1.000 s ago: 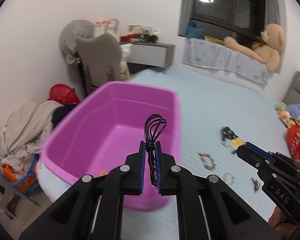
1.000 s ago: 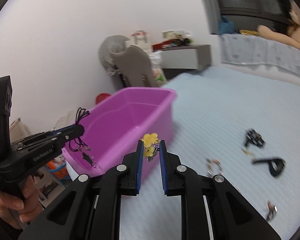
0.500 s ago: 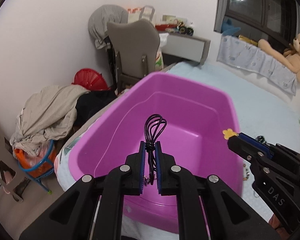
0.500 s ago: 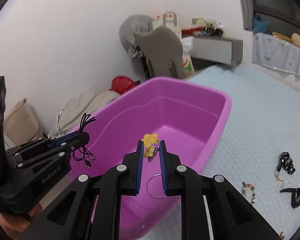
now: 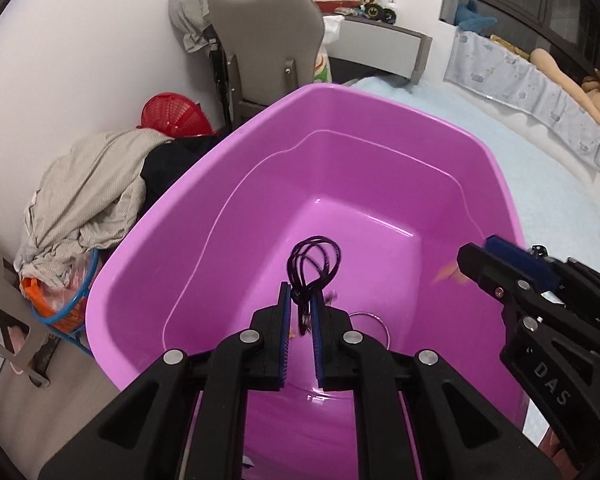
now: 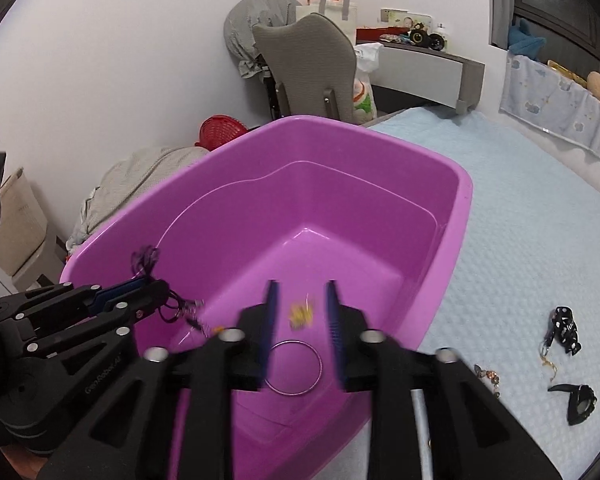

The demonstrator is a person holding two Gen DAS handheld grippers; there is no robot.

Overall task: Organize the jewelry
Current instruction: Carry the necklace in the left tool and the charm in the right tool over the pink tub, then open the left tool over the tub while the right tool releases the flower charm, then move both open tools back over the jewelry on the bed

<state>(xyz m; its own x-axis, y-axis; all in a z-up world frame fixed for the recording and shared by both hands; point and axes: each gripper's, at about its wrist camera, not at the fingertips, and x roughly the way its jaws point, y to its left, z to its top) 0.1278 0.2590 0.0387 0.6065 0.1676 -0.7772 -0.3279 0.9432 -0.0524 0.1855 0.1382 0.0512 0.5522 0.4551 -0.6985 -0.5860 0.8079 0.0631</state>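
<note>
Both tongs hang over the open purple tub point(image 5: 496, 184), which sits on the pale blue bed point(image 6: 532, 248) at its edge. The left tongs point(image 5: 301, 312) are parted by a narrow gap, and the black cord necklace point(image 5: 314, 264) stands looped between and above their blue pads; whether the pads still pinch the cord or it hangs loose in the gap cannot be told. From the right wrist view the same cord point(image 6: 148, 260) sticks up from the left tongs point(image 6: 156, 292) above the tub's near-left rim, with a thin dangling end trailing over the tub's inside. The right tongs point(image 6: 302, 312) are spread wide and grip nothing: the small yellow charm point(image 6: 300, 314) is a blurred patch in the open space between the pads, touching neither, over the tub's floor. In the left wrist view the right tongs point(image 5: 472, 258) reach in over the tub's right wall, with a blurred orange-yellow smear just beside their tip. A thin metal ring point(image 6: 296, 368) lies flat on the tub's floor, below the charm. To the right of the tub, on the bed, lie a black strap point(image 6: 564, 328), a beaded piece point(image 6: 488, 376) and a black watch-like band point(image 6: 576, 400), all well apart from the tub.
</note>
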